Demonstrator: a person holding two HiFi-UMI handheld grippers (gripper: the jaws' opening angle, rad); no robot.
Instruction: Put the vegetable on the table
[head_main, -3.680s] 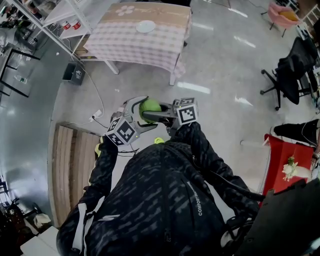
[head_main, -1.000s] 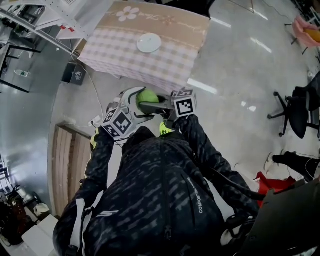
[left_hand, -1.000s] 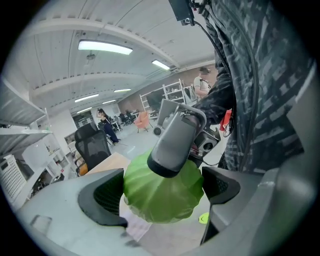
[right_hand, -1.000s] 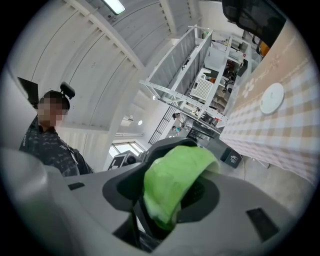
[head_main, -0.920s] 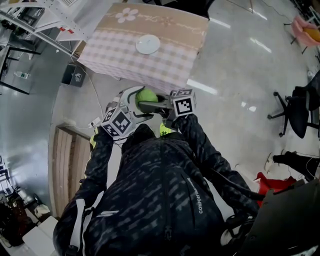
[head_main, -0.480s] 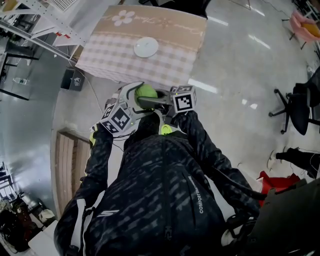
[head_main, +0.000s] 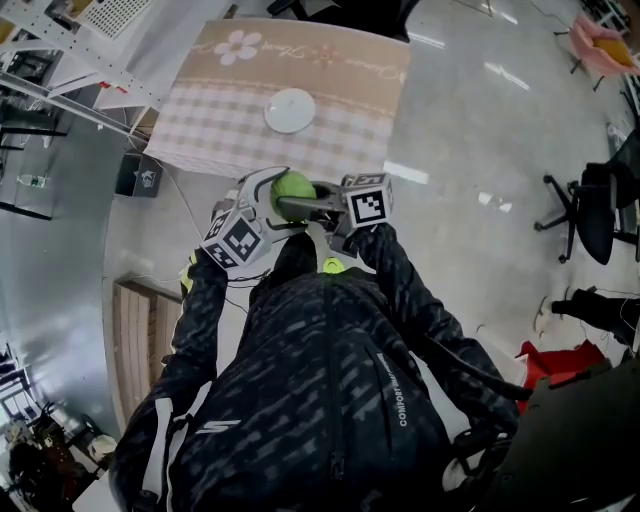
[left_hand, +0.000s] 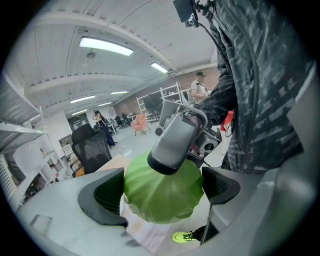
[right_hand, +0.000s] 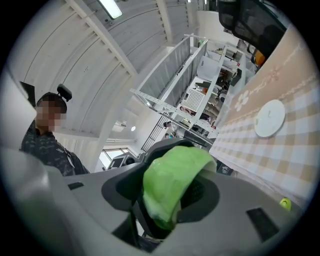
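Cabbage (head_main: 293, 188) isn't down yet; it hangs in the air right at the near edge of the checked table (head_main: 340, 100); left gripper (head_main: 268, 200) and right gripper (head_main: 312, 203) both have their jaws clamped on it; carrying looks nearly done, setting it down and letting go are left

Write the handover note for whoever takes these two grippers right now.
Left gripper: shut on the green cabbage, one pad on each side.
Right gripper: also shut on the cabbage, gripping it crosswise to the left one.
Cabbage: in the air between both grippers, at the near edge of the checked-cloth table. A white plate sits farther in on the cloth.
Done: cabbage is in hand and at the table.
Left: carry it over the cloth, set it down, probably on bare cloth short of the plate, then open both grippers and pull back.
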